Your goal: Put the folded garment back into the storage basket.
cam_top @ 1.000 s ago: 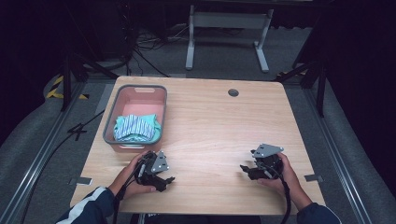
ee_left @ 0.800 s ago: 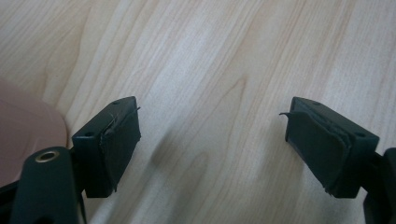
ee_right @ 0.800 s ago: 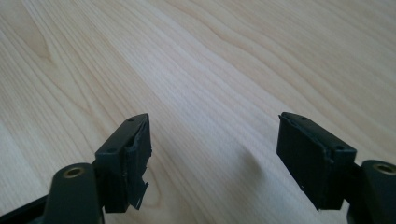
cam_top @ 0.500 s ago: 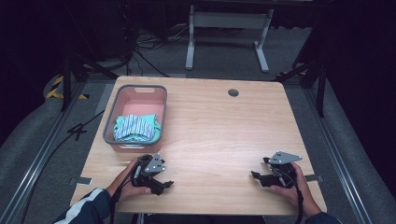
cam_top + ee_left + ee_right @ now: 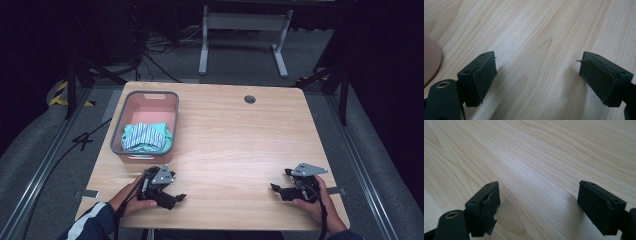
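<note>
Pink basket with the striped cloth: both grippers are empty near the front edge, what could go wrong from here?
1. The left gripper sits just in front of the basket; a forward reach could shove it instead of clearing the rim.
2. The striped cloth is bunched, so open jaws might catch only one fold.
3. The right gripper rests near the table front edge, far from the basket; its cable may drag.

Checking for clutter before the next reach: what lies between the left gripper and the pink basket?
Just bare table: in the high view, the left gripper sits close in front of the pink basket, nothing between.
</note>
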`<state>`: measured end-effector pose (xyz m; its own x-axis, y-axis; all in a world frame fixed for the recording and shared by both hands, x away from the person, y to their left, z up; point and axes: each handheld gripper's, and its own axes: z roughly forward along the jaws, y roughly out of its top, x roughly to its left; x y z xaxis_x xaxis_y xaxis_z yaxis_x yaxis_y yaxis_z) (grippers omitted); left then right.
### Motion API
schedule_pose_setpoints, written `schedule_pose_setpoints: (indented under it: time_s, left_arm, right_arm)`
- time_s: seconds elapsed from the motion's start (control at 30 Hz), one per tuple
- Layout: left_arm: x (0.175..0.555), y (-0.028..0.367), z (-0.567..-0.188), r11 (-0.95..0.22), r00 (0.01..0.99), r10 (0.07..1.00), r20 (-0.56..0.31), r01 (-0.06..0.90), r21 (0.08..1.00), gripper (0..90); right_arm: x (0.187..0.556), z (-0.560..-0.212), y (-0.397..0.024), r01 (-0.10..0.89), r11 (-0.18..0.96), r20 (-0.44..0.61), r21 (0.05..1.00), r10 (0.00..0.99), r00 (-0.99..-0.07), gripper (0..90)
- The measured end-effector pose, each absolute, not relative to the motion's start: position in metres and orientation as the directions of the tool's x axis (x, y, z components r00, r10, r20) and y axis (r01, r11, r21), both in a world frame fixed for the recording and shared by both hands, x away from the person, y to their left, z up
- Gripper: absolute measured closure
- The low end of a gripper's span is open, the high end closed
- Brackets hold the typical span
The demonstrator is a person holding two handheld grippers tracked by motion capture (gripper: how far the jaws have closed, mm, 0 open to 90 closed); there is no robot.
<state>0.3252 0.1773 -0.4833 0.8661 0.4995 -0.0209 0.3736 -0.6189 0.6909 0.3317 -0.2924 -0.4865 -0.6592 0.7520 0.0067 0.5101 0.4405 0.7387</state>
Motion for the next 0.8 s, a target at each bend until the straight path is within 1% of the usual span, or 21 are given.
schedule_pose_setpoints:
  time_s: [0.17,0.8]
  left_arm:
    - [0.3252,0.1774,-0.4834,-0.619,0.866,0.499,-0.021,0.373,0.691,14.4]
    - [0.3273,0.1764,-0.4833,-0.628,0.872,0.49,-0.018,0.367,0.687,12.6]
  right_arm:
    - [0.3323,-0.4866,-0.2922,0.516,0.438,0.007,0.736,0.757,-0.653,16.6]
    - [0.3325,-0.4866,-0.2923,0.515,0.439,0.006,0.737,0.756,-0.654,16.6]
